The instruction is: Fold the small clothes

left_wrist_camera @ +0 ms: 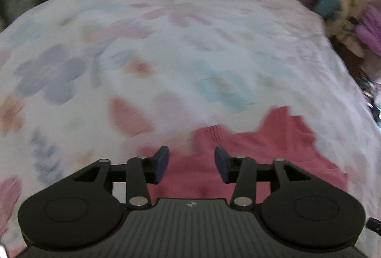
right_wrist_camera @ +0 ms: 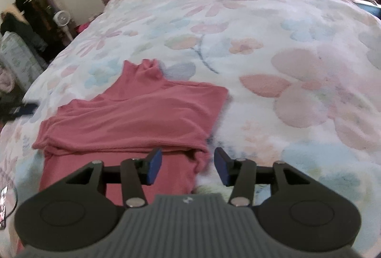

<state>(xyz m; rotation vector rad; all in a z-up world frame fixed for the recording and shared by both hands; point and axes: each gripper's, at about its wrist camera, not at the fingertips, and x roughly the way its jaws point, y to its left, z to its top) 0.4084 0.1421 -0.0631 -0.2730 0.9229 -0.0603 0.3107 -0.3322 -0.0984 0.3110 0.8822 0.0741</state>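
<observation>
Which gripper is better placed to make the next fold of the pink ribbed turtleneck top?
Probably the right gripper: its open jaws straddle the pink ribbed turtleneck top's folded corner on the floral duvet. The left gripper, also open, hovers over flat cloth with no edge between its fingers.

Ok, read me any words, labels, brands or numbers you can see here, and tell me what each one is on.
No readable words or numbers anywhere.
Small white logo mark, no letters, on the ribbed body of the left tongs and of the right tongs.
Pink turtleneck top: no visible label.
Floral duvet: pattern only.
Pale package at far left: print too blurred.
</observation>
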